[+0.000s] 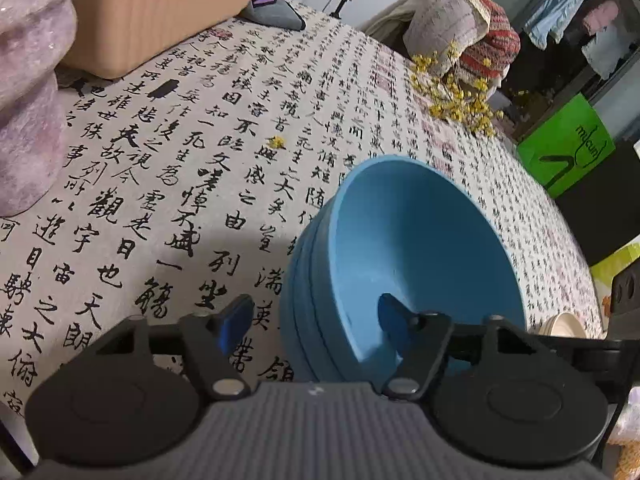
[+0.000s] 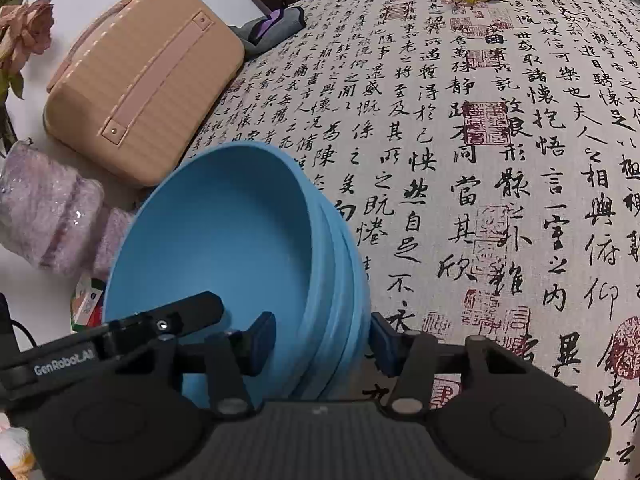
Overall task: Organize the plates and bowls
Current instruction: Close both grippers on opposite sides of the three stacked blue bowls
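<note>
A stack of nested blue bowls (image 1: 400,240) (image 2: 224,232) stands on the calligraphy-print tablecloth (image 1: 180,160). My left gripper (image 1: 316,320) straddles the stack's near left wall, one blue pad inside the top bowl and the other outside. Cloth shows between the outer pad and the wall, so it is open. My right gripper (image 2: 324,340) straddles the near right wall the same way. Its outer pad lies against the stack, while its inner pad stands a little off the rim, so it is open too. Part of the left gripper's black frame (image 2: 160,324) reaches into the right wrist view.
A tan case (image 2: 140,80) and a pink glittery vase (image 2: 48,216) stand left of the bowls. Yellow flower sprigs (image 1: 460,96) lie at the table's far edge. A cream plate (image 1: 564,324) peeks out at the right. A green bag (image 1: 568,148) sits beyond the table.
</note>
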### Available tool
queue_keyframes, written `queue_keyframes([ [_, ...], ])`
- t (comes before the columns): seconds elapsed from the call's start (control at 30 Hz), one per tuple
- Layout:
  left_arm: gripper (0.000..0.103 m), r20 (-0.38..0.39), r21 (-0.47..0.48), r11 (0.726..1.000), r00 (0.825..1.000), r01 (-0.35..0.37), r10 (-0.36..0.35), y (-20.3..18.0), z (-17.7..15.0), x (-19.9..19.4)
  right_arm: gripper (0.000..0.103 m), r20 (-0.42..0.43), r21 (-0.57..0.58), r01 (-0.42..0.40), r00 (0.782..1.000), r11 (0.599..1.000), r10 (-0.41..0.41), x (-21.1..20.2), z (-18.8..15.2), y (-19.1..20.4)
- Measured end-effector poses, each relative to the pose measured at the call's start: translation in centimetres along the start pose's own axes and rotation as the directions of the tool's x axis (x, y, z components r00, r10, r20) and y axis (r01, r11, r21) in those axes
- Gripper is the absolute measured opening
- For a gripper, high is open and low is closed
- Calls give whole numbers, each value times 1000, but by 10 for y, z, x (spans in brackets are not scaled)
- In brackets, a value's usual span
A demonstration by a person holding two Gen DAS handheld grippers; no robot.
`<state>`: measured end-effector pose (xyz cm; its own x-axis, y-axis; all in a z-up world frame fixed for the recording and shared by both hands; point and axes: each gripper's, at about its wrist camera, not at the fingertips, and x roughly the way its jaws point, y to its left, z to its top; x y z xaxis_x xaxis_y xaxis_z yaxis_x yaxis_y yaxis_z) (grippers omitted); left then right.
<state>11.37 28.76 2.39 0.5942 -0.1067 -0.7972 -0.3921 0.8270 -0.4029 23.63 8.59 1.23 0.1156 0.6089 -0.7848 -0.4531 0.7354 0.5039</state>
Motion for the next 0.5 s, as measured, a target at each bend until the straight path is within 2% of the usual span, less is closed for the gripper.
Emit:
queue_keyframes([
  [0.07,55,-20,9,1000,1000,-4,5,-1,-1,2,49,-4,7,-1,1000,1000,1,0,0,0],
  [0.13,54,-28,19,1000,1000,-12,13,-2,-2,3,48,-8,7,1,1000,1000,-1,1,1,-1],
  [0.27,39,-29,30,999,999,-27,28,-4,-1,1,47,-19,14,3,1000,1000,-2,1,3,0],
  [0.5,38,-20,39,997,998,-62,62,-6,2,0,43,-28,68,-24,999,997,26,0,2,-7],
])
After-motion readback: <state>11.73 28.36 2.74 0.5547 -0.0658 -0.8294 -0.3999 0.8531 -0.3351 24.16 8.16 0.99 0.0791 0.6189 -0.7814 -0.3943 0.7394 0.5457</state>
